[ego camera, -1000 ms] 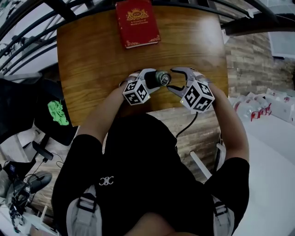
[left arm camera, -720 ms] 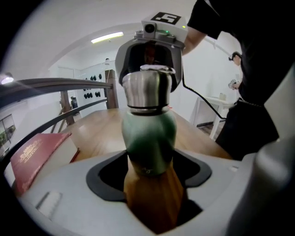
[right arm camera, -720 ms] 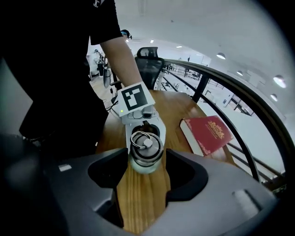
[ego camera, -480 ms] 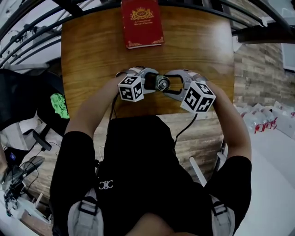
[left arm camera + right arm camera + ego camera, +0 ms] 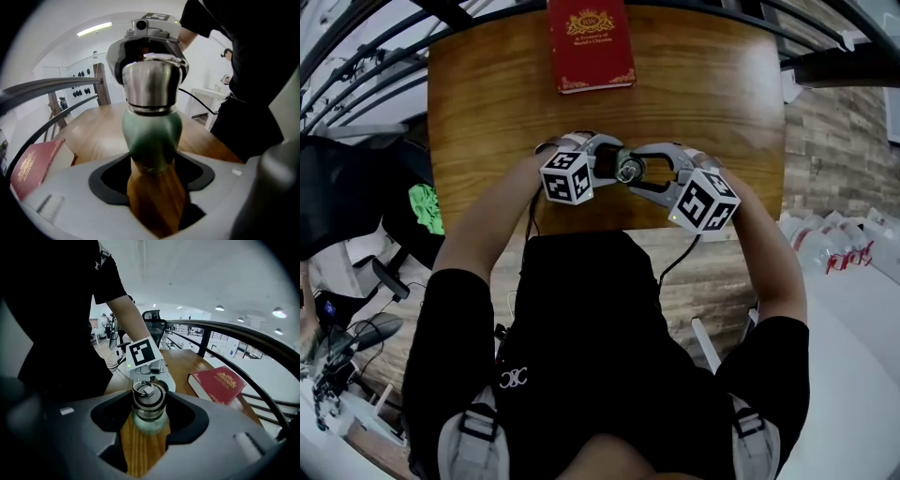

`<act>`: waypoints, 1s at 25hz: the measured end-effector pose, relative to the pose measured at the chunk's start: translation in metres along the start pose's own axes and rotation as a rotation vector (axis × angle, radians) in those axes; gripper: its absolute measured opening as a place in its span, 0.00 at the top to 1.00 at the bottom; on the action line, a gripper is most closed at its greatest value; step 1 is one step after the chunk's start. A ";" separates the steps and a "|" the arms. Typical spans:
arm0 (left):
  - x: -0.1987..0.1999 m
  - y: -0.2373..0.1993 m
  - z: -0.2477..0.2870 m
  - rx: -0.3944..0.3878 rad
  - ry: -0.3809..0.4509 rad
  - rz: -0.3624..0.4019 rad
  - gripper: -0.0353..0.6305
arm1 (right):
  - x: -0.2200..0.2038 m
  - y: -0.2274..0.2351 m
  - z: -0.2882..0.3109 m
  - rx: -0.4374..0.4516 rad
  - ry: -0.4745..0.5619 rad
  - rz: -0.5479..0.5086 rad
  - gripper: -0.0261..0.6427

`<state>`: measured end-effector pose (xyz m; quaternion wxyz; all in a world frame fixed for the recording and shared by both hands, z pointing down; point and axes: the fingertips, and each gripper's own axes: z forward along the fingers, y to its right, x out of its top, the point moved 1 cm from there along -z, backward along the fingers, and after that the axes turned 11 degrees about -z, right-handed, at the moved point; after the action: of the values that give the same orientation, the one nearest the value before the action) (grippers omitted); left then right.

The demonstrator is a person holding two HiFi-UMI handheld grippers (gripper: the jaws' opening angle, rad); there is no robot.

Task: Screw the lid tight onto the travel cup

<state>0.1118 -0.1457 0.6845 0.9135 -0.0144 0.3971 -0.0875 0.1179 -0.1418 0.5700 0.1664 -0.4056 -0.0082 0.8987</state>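
The right gripper (image 5: 148,420) has rolled a little and its jaws have just been closing onto the lid (image 5: 149,393), so, with the left gripper (image 5: 152,190) clamped low on the cup (image 5: 152,133) by the table's (image 5: 487,112) near edge, I'd twist squarely without tipping it.

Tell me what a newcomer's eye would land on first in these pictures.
The green travel cup with its steel lid stands out first, caught between both grippers by the near edge of the wooden table. The left gripper grips its body, and the right gripper's jaws have just been closing with the lid between them. Next comes the red book, lying at the table's far edge.
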 end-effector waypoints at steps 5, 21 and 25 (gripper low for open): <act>-0.004 0.001 0.001 0.027 0.015 -0.056 0.43 | 0.002 0.006 -0.002 -0.116 0.063 0.095 0.61; -0.008 -0.001 0.003 0.077 0.040 -0.101 0.43 | -0.003 0.010 -0.009 -0.742 0.121 0.537 0.61; -0.009 -0.002 0.002 0.074 0.050 -0.099 0.43 | -0.004 0.010 -0.010 -0.899 0.090 0.649 0.61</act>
<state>0.1074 -0.1465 0.6927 0.8978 0.0021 0.4150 -0.1475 0.1251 -0.1538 0.5650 -0.3080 -0.4564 -0.2582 0.7938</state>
